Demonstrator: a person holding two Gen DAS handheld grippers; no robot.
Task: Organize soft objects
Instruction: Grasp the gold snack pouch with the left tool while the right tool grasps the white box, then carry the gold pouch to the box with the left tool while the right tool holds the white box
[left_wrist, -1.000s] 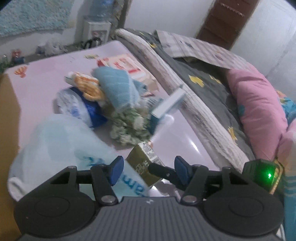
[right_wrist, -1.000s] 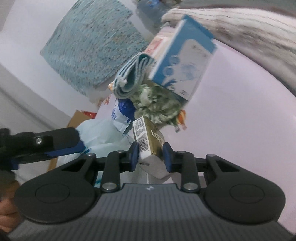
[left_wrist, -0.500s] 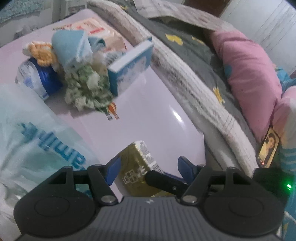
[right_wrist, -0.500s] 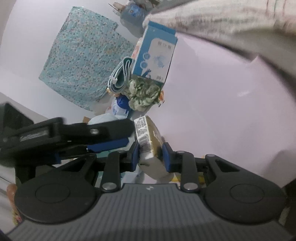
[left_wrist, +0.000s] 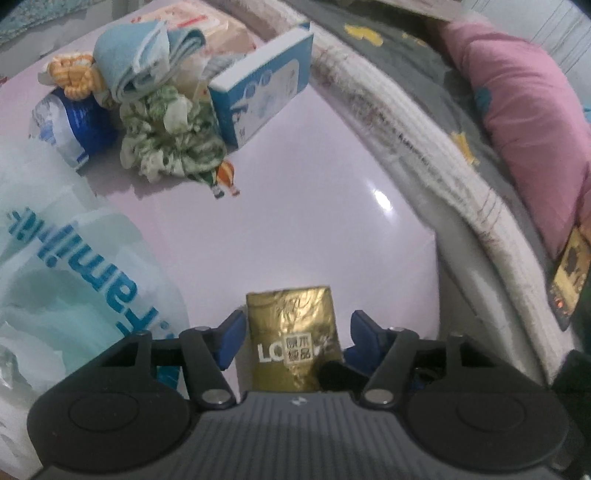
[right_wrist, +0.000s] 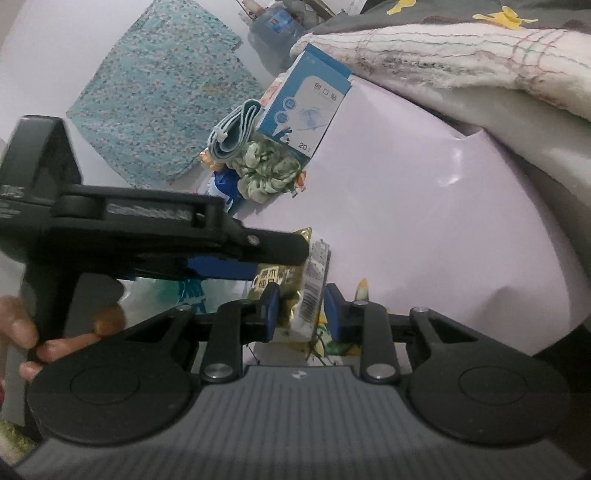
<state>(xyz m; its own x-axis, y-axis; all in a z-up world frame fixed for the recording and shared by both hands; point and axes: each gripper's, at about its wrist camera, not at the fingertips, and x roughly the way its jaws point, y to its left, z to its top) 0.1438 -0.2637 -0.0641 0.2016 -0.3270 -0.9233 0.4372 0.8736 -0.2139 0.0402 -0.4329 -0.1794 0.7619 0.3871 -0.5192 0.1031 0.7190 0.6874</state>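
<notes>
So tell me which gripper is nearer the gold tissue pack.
Right. The right gripper is clamped on the gold tissue pack; the left gripper straddles it with its jaws open, its pads not pressing on it.

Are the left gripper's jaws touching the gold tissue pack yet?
Apart. In the left wrist view the gold tissue pack sits between the left gripper's open jaws, with the pale mat showing on both sides. The right gripper holds it.

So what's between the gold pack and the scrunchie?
Bare pink table, apart from a balloon sticker beside the scrunchie; the left wrist view shows it beyond the gold pack.
</notes>
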